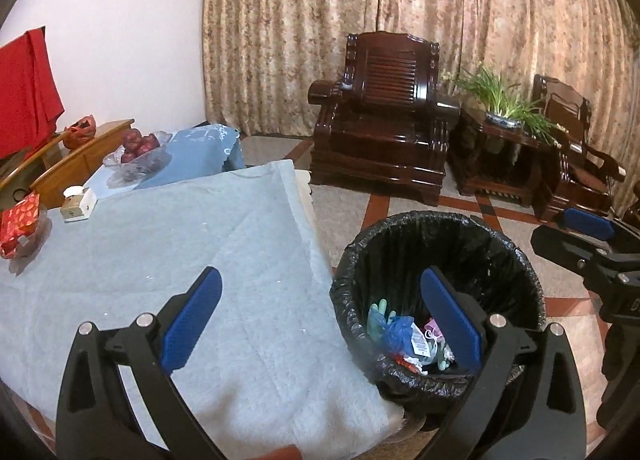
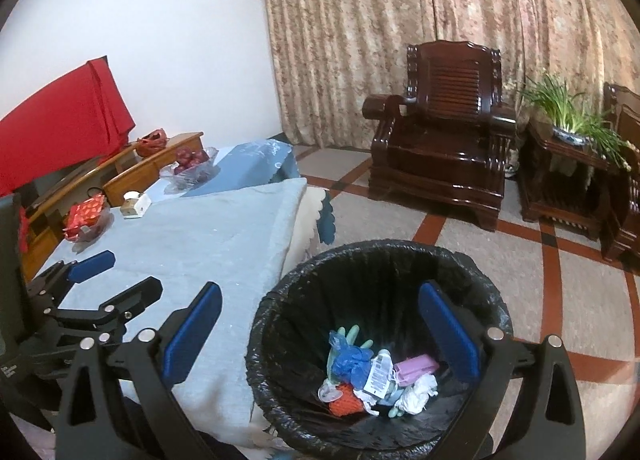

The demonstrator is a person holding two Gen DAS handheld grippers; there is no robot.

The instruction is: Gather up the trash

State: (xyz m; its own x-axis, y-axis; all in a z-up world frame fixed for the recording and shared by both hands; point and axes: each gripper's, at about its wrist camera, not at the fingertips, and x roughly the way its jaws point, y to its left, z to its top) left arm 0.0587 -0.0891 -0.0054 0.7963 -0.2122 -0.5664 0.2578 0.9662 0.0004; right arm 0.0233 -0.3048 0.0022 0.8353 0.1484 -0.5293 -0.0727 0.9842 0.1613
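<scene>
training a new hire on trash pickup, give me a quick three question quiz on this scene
1. True or false: the left tongs and the right tongs are both empty.
2. The bin stands: A) on the blue blanket B) on the floor beside the blanket-covered table C) on the armchair
3. Name the liner's colour.

Key: 1 true. 2 B. 3 black; the liner holds trash, including a blue bag, while the blanket looks cleared near the tongs.
</scene>
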